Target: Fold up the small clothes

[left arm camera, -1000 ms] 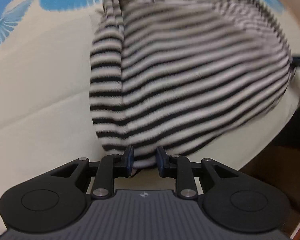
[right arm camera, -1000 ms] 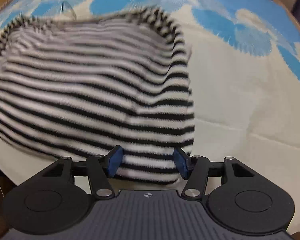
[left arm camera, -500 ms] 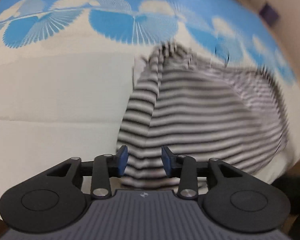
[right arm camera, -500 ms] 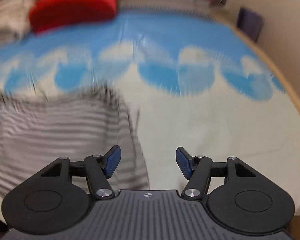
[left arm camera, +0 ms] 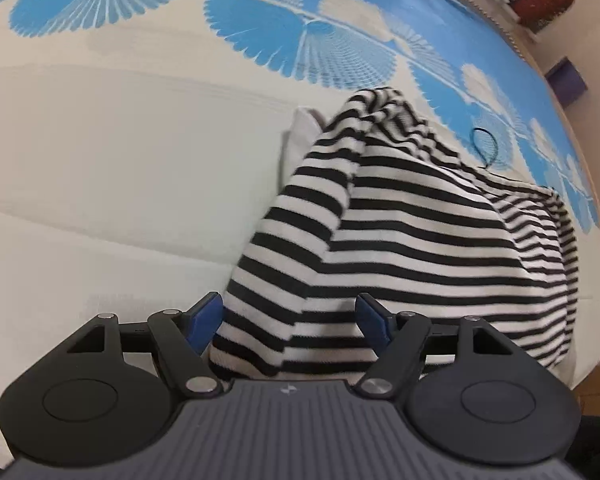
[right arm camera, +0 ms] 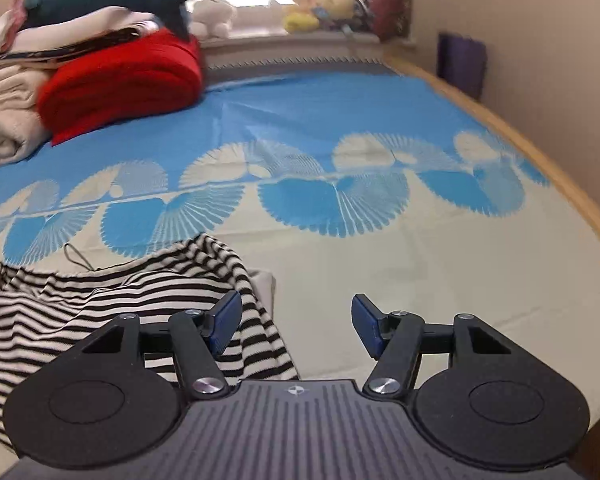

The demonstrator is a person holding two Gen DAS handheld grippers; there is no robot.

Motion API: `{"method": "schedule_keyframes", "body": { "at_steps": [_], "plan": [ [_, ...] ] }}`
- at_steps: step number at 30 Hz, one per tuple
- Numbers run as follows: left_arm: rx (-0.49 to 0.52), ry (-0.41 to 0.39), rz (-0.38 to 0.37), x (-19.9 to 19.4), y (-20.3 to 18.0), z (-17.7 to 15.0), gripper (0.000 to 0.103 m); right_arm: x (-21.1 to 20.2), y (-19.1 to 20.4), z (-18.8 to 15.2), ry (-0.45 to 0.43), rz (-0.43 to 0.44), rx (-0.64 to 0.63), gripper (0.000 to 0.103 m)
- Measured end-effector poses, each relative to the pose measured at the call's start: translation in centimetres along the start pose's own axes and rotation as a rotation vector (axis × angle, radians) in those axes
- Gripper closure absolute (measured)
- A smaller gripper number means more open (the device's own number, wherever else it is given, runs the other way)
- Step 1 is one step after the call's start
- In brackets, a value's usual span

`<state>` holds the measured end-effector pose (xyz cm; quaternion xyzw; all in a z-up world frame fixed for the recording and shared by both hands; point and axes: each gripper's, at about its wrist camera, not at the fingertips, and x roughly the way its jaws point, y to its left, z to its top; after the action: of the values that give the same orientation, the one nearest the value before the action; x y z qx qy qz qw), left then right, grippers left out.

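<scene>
From the left wrist camera we look steeply down onto a bed sheet (left arm camera: pixel 120 168), cream near us and printed with blue fan shapes farther off. A black-and-white striped garment (left arm camera: pixel 412 248) lies folded on the cream part, near the bed's right edge, its near hem running under the camera. The left gripper (left arm camera: pixel 290 318) hangs over that near hem with its jaws opening. The blue pads (left arm camera: pixel 204 316) stand wide apart, the striped cloth lies between them, and neither pad presses on it. Beyond the garment's far corner a thin dark cord loop (left arm camera: pixel 485 146) rests on the sheet. Only a sliver of a red bundle shows at the top of this view.

From the right wrist camera we look more level, and the room opens up. The same striped garment (right arm camera: pixel 80 300) sits at lower left, and its right edge falls just beside the left pad of the right gripper (right arm camera: pixel 296 324). These jaws stand apart with only bare cream sheet (right arm camera: pixel 420 248) between them; nothing is held. This view alone shows the far end of the bed: a red blanket (right arm camera: pixel 124 80) beside a pile of pale bedding (right arm camera: pixel 4 116), a dark shark plush (right arm camera: pixel 116 0) on top, soft toys (right arm camera: pixel 316 10) on a bright windowsill, and the wooden bed edge (right arm camera: pixel 540 160) along the right wall.
</scene>
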<state>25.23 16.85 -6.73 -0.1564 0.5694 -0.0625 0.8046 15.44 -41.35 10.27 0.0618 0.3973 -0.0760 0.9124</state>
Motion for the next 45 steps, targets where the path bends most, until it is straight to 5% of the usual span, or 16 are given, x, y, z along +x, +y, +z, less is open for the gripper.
{"method": "schedule_keyframes", "body": {
  "at_steps": [9, 12, 14, 16, 22, 28, 33, 34, 37, 40, 45],
  "plan": [
    [-0.006, 0.051, -0.058, 3.4, 0.2, 1.2, 0.030, 0.6, 0.6, 0.2, -0.012, 0.007, -0.008, 0.040],
    [-0.016, 0.049, -0.111, 4.2, 0.0, 1.6, 0.051, 0.9, 0.7, 0.4, -0.008, 0.010, -0.001, 0.040],
    [-0.046, 0.061, -0.145, 4.7, 0.0, 1.9, 0.076, 0.9, 0.8, 0.6, -0.014, 0.011, -0.003, 0.040],
    [-0.038, 0.075, -0.151, 5.2, -0.6, 2.0, 0.085, 0.9, 0.9, 0.7, -0.019, 0.011, -0.005, 0.040],
    [0.025, 0.002, -0.152, 3.2, -1.7, 2.0, 0.090, 1.2, 1.6, 0.7, -0.015, 0.008, -0.011, 0.040],
    [-0.031, -0.056, -0.137, 0.1, 0.9, 1.3, 0.097, 1.2, 2.4, 0.8, -0.018, 0.013, -0.005, 0.040],
    [-0.090, -0.024, -0.156, -1.0, 3.5, 1.1, 0.093, 1.2, 2.9, 0.7, -0.016, 0.023, -0.008, 0.040],
    [-0.094, -0.018, -0.157, -1.0, 3.8, 1.2, 0.086, 1.1, 3.1, 0.6, -0.016, 0.024, -0.013, 0.040],
    [-0.157, -0.010, -0.153, -0.5, 5.3, 1.2, 0.042, 1.2, 3.3, 0.5, -0.013, 0.026, -0.026, 0.040],
    [-0.233, 0.044, -0.158, 1.1, 6.6, 1.3, 0.039, 1.4, 3.2, 0.6, -0.008, 0.026, -0.028, 0.040],
    [-0.200, 0.067, -0.204, 2.8, 5.4, 1.7, 0.039, 1.5, 3.1, 0.7, -0.004, 0.027, -0.036, 0.040]
  ]
}}
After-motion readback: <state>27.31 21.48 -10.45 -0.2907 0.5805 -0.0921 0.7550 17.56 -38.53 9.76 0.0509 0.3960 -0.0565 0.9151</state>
